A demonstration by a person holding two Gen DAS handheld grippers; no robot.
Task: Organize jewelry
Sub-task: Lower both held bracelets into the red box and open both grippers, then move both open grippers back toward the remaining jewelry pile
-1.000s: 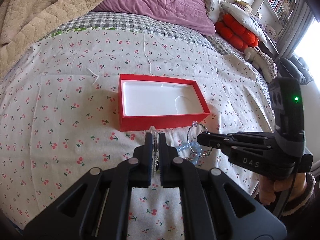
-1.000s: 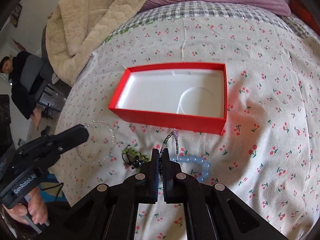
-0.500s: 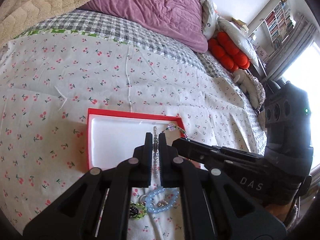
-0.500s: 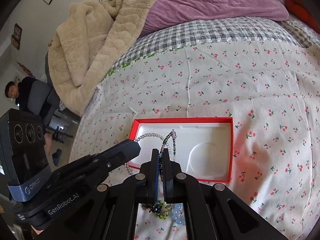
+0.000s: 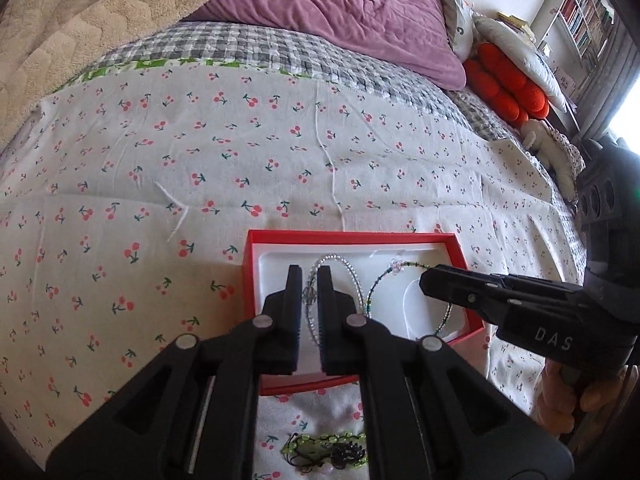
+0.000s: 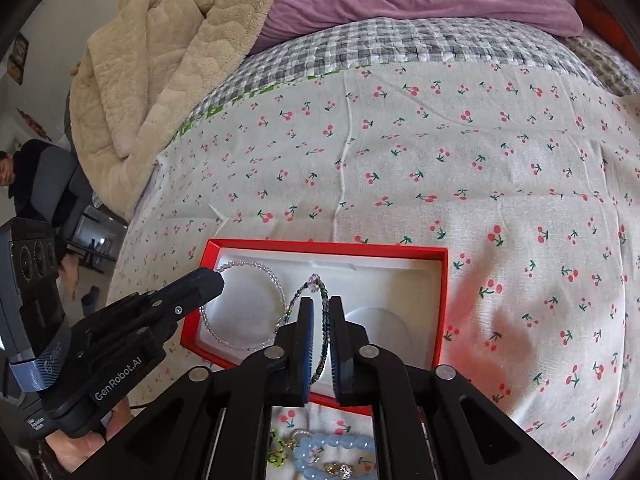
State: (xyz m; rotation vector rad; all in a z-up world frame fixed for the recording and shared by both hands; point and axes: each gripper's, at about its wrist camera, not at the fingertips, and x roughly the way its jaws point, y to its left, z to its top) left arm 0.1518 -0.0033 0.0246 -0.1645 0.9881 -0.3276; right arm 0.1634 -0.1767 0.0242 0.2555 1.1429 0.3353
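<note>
Both my grippers reach level over the near side of the red box, which sits on the cherry-print bed sheet.

Left gripper: jaws parted a little, the clear bead bracelet lying loose between them in the box's left half.

Right gripper: jaws slightly apart, the dark green bead bracelet between them mid-box; cannot tell if it touches the pads.

Blue bead bracelet and lime green bracelet lie on the sheet near the box's near edge.
</note>
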